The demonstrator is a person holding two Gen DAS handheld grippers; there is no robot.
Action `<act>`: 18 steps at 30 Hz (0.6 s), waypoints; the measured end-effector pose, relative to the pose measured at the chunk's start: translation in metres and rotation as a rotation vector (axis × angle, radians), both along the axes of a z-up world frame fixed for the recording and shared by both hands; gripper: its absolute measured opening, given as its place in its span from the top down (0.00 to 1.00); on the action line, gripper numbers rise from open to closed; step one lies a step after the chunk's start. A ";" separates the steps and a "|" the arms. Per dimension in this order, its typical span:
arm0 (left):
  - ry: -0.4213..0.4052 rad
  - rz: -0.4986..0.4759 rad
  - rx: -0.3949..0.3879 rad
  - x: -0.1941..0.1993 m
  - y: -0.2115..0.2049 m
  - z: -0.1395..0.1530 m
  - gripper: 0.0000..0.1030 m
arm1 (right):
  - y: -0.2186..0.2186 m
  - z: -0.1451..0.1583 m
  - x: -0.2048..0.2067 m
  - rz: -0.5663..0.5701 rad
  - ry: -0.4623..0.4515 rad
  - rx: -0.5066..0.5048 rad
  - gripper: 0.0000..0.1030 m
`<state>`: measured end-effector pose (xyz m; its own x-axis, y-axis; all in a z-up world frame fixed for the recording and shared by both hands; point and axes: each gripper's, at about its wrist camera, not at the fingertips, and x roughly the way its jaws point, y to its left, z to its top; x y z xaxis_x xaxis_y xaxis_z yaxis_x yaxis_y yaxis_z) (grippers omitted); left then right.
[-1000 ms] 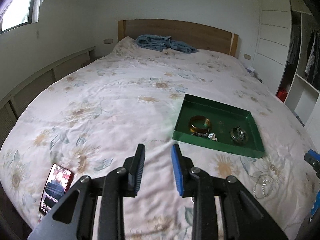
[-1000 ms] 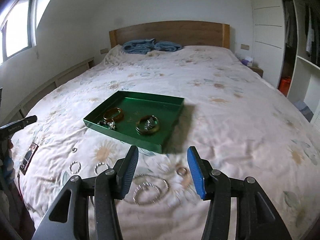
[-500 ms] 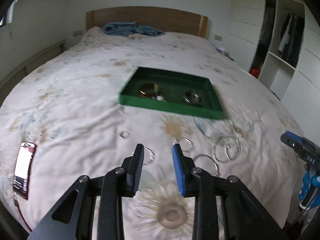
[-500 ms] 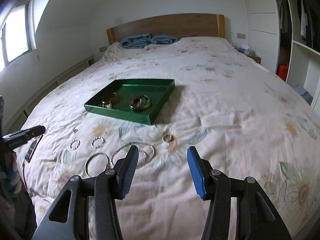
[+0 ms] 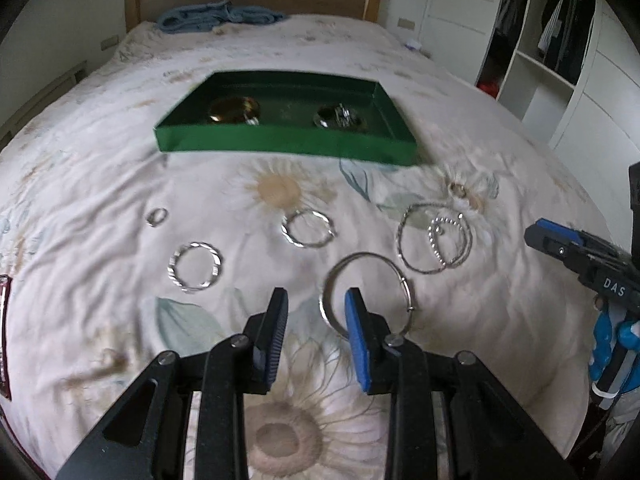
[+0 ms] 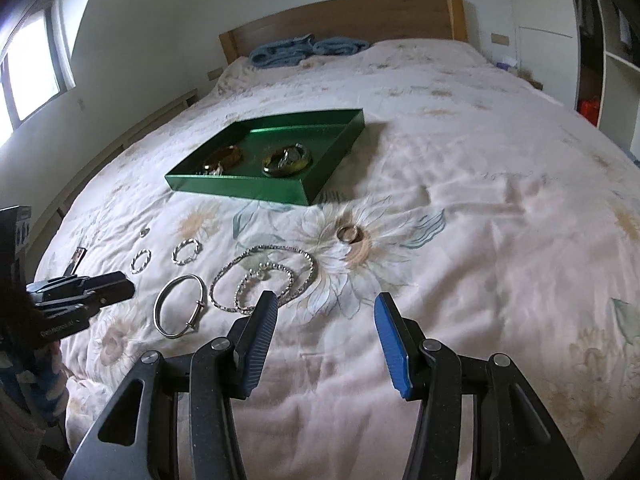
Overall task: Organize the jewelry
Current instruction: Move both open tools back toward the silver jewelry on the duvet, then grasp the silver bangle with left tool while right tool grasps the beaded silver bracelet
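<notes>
Two hand-held grippers, left (image 5: 314, 300), right (image 6: 326, 304), agape, empty | round, seemingly twisted silver bangles (image 5: 195, 267) | green tray (image 5: 280, 146)

We count one shallow green rectangular tray (image 5: 280, 146) holding two amber-brown bangles (image 5: 234, 110). On the floral bedspread (image 5: 100, 184) lie five silver bangles (image 5: 366, 294) of differing widths and two small rings (image 5: 157, 216), one silver, one gold-toned. One folded blue towel (image 5: 216, 18) sits at the headboard.
</notes>
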<state>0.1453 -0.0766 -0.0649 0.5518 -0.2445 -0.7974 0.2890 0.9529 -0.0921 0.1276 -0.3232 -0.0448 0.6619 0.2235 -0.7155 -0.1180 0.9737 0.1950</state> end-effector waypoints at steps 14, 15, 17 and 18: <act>0.049 -0.041 0.051 0.019 -0.015 -0.033 0.73 | 0.032 -0.033 0.040 0.102 0.080 -0.045 0.51; 0.050 -0.045 0.055 0.019 -0.016 -0.034 0.73 | 0.035 -0.035 0.043 0.109 0.086 -0.051 0.51; 0.053 -0.052 0.067 0.020 -0.017 -0.037 0.73 | 0.040 -0.039 0.050 0.121 0.098 -0.060 0.51; 0.054 -0.055 0.074 0.020 -0.018 -0.039 0.73 | 0.043 -0.041 0.053 0.126 0.104 -0.069 0.51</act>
